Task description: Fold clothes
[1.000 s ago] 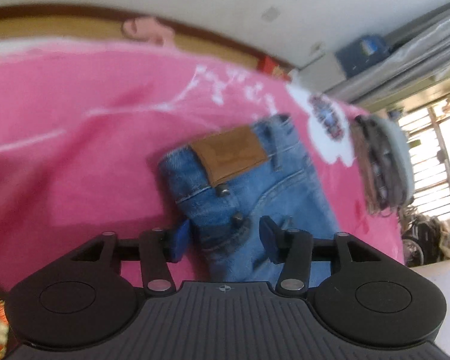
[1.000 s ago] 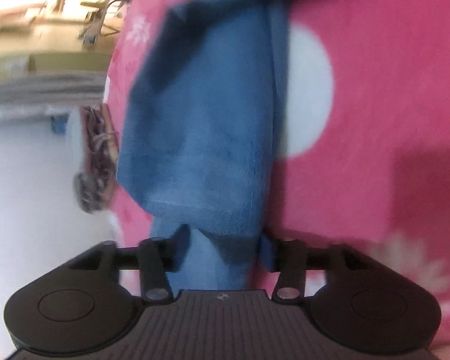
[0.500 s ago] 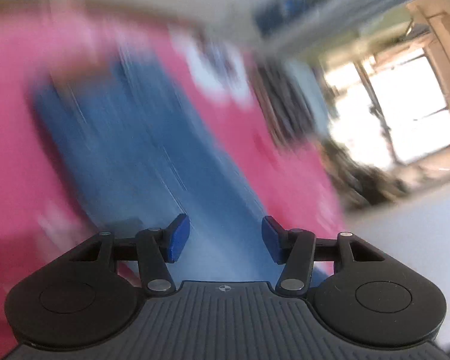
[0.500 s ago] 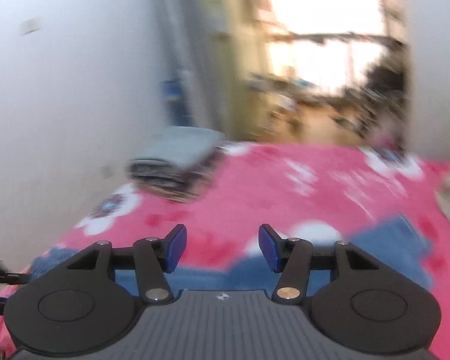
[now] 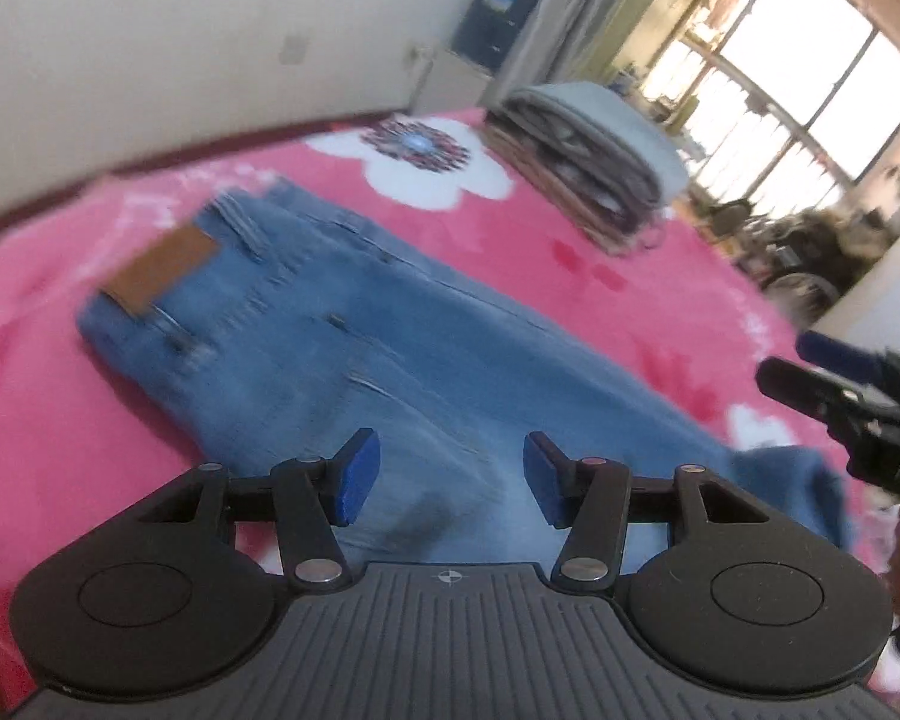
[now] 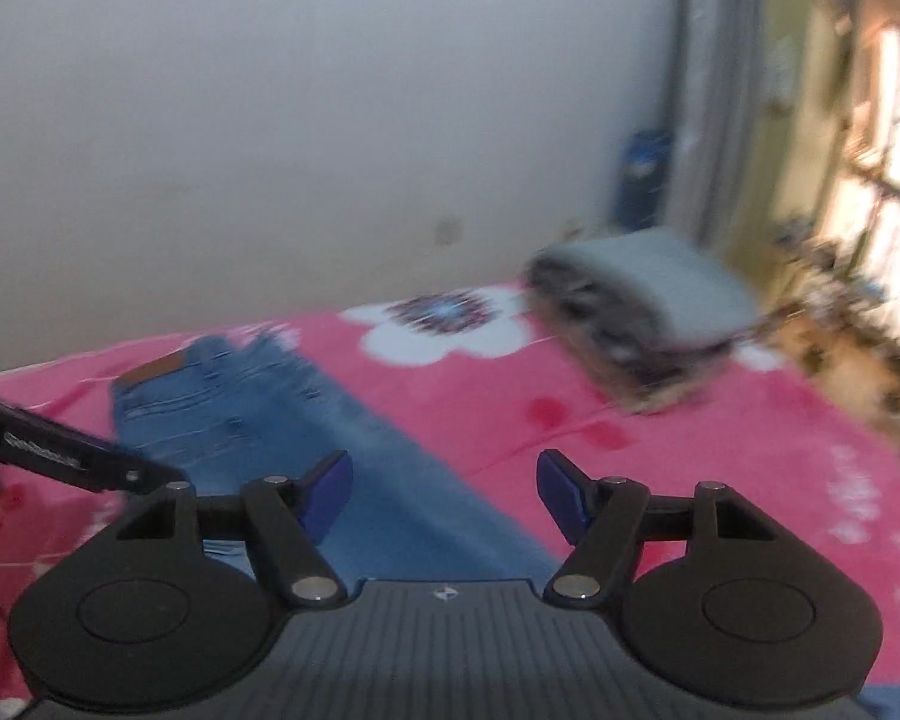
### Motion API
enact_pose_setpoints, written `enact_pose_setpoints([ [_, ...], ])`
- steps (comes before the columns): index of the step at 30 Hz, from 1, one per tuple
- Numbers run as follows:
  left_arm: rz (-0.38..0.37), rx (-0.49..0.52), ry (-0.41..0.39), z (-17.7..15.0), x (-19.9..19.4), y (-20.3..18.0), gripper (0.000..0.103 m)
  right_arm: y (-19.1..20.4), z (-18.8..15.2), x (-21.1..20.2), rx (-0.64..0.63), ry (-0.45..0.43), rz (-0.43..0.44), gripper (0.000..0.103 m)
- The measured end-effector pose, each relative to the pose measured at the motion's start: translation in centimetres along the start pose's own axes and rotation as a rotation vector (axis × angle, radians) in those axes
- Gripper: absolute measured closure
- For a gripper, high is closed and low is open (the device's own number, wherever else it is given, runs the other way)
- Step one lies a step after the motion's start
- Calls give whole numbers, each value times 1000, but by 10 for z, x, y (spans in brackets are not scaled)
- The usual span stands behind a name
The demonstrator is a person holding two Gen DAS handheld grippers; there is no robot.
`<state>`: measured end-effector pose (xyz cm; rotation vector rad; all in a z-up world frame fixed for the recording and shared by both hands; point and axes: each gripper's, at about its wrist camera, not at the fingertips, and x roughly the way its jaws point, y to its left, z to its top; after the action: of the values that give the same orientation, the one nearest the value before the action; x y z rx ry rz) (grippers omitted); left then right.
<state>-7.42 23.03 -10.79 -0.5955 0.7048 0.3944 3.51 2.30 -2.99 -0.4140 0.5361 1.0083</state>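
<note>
- Left gripper (image 5: 447, 480): jaws parted with nothing between the blue pads; it hovers over the near edge of the jeans, tilted downward, with no cloth pinched.
- Right gripper (image 6: 441, 498): jaws opening, gap empty; it hangs above the lower leg section of the jeans and touches nothing. In the left wrist view it shows as a dark, blurred shape at the right border, near the hem end.
- Jeans (image 5: 342, 354): blue denim lying flat on the bed, legs laid one over the other in a long narrow strip. The waistband, with its brown leather patch (image 5: 162, 270), lies at the far left; the hem end (image 5: 792, 480) lies at the near right, slightly rumpled.
- Blanket (image 5: 660, 300): pink, printed with white flowers, covering the bed under the jeans.
- Stack of folded bedding (image 5: 594, 156): grey and patterned, set on the blanket well apart from the jeans, toward the window (image 5: 810, 84).
- Wall (image 6: 330, 120): pale, running along the far side of the bed.
- Step in hand (judgement): the lengthwise fold looks complete, and both grippers are free, between grasps.
- Next move (judgement): a crosswise fold. It calls for both grippers to descend on the hem end, pinch both layers together, and carry that end toward the waistband, keeping the side edges aligned so the strip does not skew.
</note>
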Motion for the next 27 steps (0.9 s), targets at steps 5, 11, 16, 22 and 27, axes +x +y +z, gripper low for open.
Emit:
enact_pose_setpoints([
  [5, 56, 26, -8, -1, 12, 11, 50, 22, 9, 51, -104, 41, 119, 35],
  [11, 84, 59, -34, -6, 18, 30, 51, 40, 29, 118, -162, 96, 285, 38],
  [16, 78, 121, -40, -13, 21, 31, 52, 56, 45, 164, -238, 151, 396, 38],
  [22, 90, 204, -68, -23, 21, 27, 52, 60, 55, 220, -229, 276, 492, 38],
  [27, 113, 271, -92, -28, 23, 21, 51, 71, 44, 223, -286, 332, 457, 76],
])
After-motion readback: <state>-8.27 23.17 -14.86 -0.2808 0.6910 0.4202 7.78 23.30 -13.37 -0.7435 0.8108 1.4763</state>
